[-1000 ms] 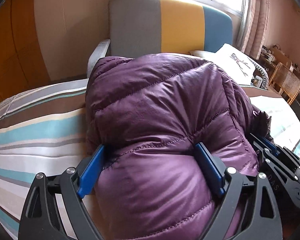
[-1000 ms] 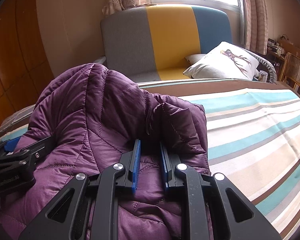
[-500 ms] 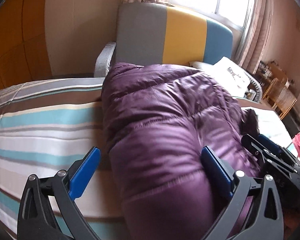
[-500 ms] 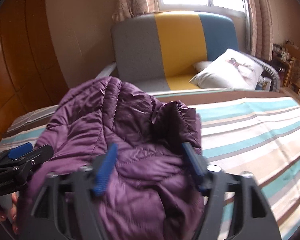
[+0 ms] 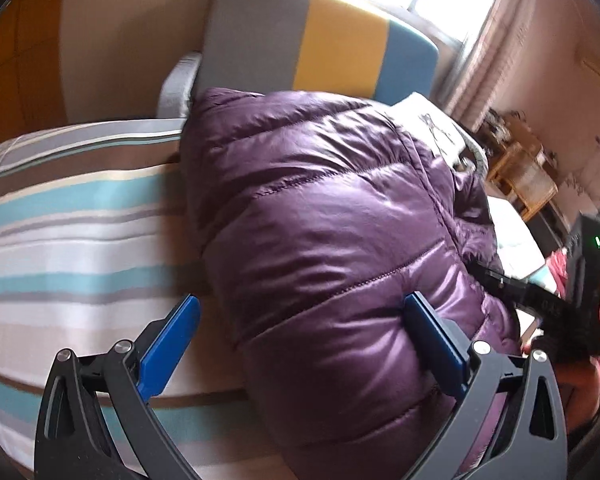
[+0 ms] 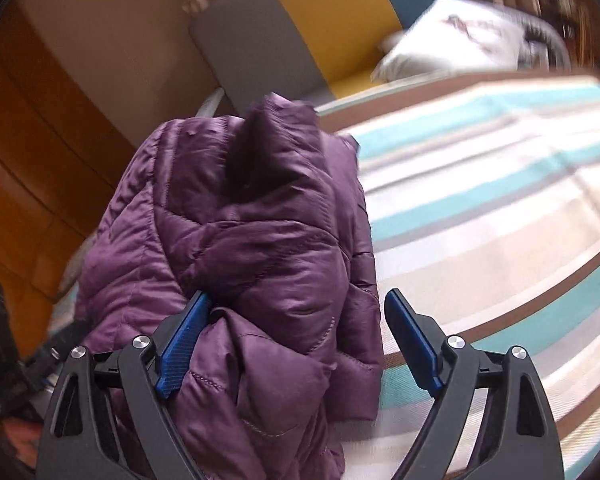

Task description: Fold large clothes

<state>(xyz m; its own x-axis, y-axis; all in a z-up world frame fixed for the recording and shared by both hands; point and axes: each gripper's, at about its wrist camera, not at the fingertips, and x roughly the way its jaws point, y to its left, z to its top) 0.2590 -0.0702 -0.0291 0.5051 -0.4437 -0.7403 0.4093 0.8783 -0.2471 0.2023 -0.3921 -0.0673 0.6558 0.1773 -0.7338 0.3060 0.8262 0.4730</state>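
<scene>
Purple puffer jacket is sitting in a fat folded bundle on the striped bedspread, near the front edge of the bed, with the grey, yellow and blue sofa behind it.

So here's what just changed. A second ago my right tongs were clamped tight on a pinch of the fabric, and my left tongs were squeezing the end of the bundle. Now both are spread wide and gripping nothing. On the left one, the left blue pad has come off the jacket and hangs over bare bedspread, while the other pad is still right up against the puffy end. On the right one, a pad is tucked under a fold and the other sits off to the side over the bedspread. Both views are blurry, so I'm clearly moving.

My read: that fold is done and I've let go. The jacket holds its shape so far, but down like this loves to spring back open. The collar end is sticking up a bit already, so it may want a pat down.
</scene>
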